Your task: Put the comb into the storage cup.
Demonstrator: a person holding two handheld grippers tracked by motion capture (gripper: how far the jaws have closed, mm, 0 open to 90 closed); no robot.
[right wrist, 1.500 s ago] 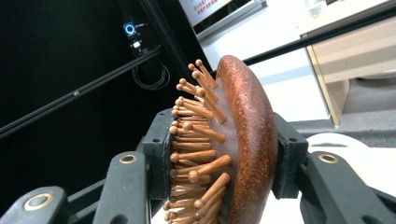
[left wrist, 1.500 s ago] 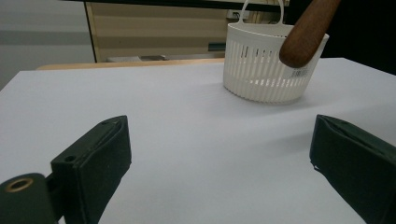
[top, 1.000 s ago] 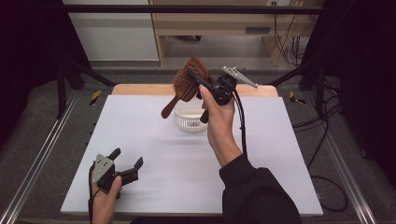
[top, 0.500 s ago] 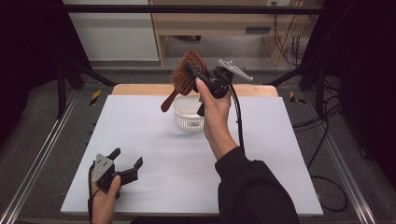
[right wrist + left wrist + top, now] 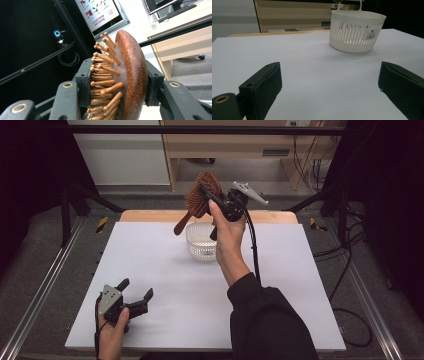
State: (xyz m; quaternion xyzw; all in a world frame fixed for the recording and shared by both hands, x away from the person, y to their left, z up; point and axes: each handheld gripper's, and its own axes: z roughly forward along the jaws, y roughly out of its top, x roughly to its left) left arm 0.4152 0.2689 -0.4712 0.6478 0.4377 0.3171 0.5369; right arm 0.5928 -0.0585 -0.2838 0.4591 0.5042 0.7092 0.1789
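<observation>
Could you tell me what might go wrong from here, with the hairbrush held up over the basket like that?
1. The right tongs clamp the hairbrush by its head, one pad on the pins; that springy side could let it slip or twist.
2. The handle hangs beside the white basket; lowering it could catch the rim and tip the light basket.
3. The left tongs rest open far from the basket, so nothing steadies it.

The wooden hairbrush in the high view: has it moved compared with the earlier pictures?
Yes. The wooden hairbrush, clamped in the right hand-held gripper, has shifted slightly left and farther back, judged against the white basket, which stayed put.
</observation>
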